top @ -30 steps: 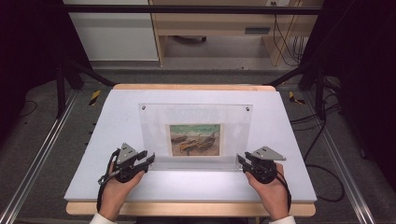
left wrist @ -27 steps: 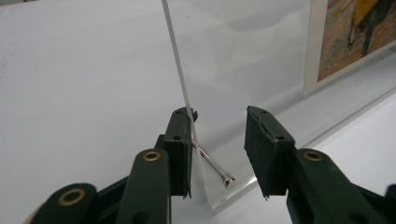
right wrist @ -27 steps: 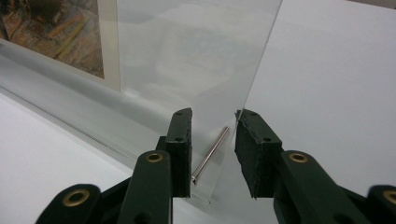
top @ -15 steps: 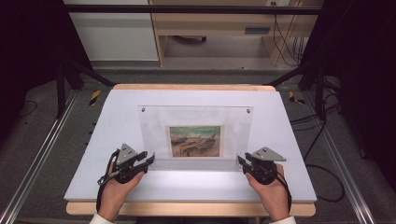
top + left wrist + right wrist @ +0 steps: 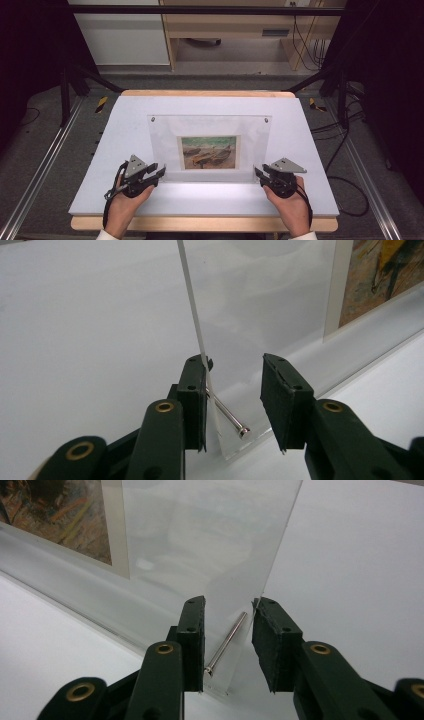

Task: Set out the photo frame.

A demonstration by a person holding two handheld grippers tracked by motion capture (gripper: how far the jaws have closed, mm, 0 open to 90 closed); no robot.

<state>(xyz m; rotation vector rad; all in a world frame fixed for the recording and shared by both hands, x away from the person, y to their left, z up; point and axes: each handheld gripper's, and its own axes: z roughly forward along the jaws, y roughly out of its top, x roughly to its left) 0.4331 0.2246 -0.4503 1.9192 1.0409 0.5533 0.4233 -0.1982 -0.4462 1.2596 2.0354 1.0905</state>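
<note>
I bring my left gripper (image 5: 156,173) and right gripper (image 5: 260,173) to the two near bottom corners of a clear acrylic picture frame (image 5: 210,142) standing tilted on the white table (image 5: 120,130), its long axis running left to right between my hands. Each gripper's jaws stand apart, astride a corner and its metal standoff pin (image 5: 227,413), gripping nothing yet. The frame lies just ahead of both; neither hand seems nearer. A boat print (image 5: 208,152) sits mid-frame.

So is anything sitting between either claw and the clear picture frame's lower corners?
Nothing visible. The left claw and right claw each straddle a lower corner of the clear frame, jaws open, with only its metal standoff pin between them.
</note>
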